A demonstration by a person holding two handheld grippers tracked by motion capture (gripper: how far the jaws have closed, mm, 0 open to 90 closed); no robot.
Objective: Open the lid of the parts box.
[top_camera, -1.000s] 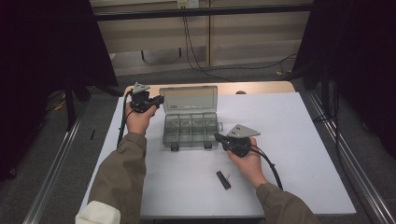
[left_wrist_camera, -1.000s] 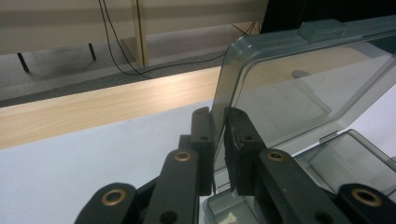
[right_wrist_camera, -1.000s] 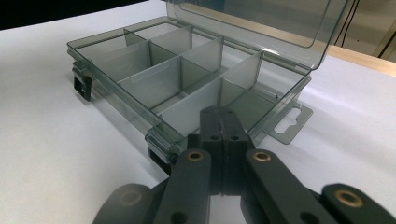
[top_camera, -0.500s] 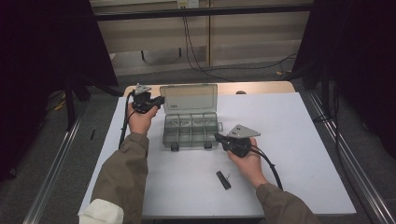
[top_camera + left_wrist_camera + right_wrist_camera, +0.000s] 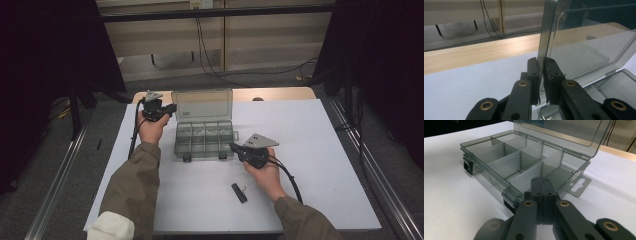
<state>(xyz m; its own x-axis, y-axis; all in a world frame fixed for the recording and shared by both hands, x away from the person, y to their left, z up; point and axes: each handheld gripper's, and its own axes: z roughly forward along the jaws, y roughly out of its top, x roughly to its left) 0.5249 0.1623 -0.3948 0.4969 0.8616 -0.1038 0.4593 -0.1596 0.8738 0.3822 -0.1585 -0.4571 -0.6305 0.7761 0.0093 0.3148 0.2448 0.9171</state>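
Smoky plastic box held open on the desk

Left gripper (image 5: 172, 108) clamps the upright clear lid (image 5: 202, 104) at its left edge. Beneath it the compartment box (image 5: 205, 140) sits mid-desk (image 5: 325, 150) on the white top. Right gripper (image 5: 233, 146), jaws pressed together on nothing, rests at the box's front right corner, with a small black clip (image 5: 239, 192) lying nearer the person

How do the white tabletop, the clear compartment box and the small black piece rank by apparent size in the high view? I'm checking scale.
1. White tabletop, largest.
2. Clear compartment box, lid raised.
3. Small black piece, smallest.
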